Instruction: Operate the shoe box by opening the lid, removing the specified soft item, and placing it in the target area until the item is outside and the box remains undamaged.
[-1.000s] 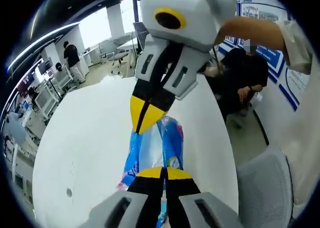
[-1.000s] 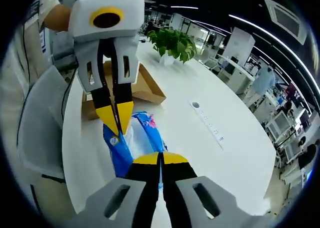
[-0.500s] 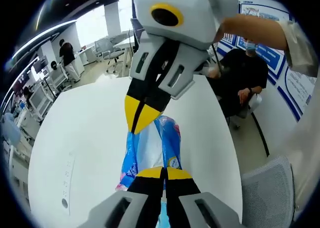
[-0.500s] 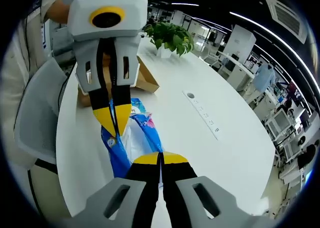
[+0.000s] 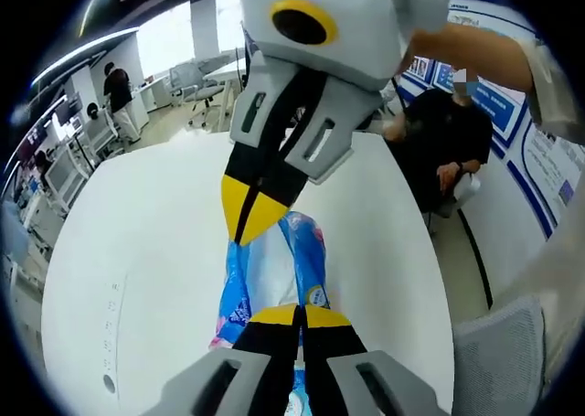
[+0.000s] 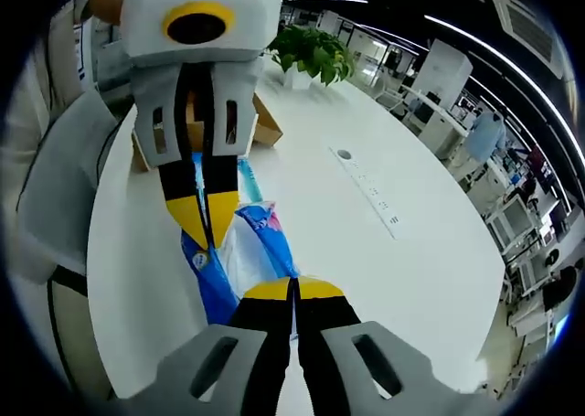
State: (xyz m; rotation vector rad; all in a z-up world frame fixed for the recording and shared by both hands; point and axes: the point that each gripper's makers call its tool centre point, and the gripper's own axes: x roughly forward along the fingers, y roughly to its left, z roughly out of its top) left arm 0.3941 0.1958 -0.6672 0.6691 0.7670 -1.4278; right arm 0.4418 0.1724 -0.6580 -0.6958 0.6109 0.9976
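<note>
Left gripper view: against the picture of half a second ago, we find the white table (image 5: 146, 242) shifted in frame, with the socket strip (image 5: 110, 329) now lower left; the hold on the item is unchanged. The left gripper (image 5: 298, 313) rises from the bottom centre, jaws closed on the near end of the blue soft pack (image 5: 274, 274). The right gripper (image 5: 252, 217) enters from the top, its yellow tips pinched on the pack's far end. The pack is stretched between the two, at frame centre.

Right gripper view: the cardboard shoe box (image 6: 265, 128) now sits higher, at upper left, mostly hidden behind the left gripper. We cannot see its contents. The pack lies outside the box, clamped between both grippers. A potted plant (image 6: 311, 55) stands beyond the box.
</note>
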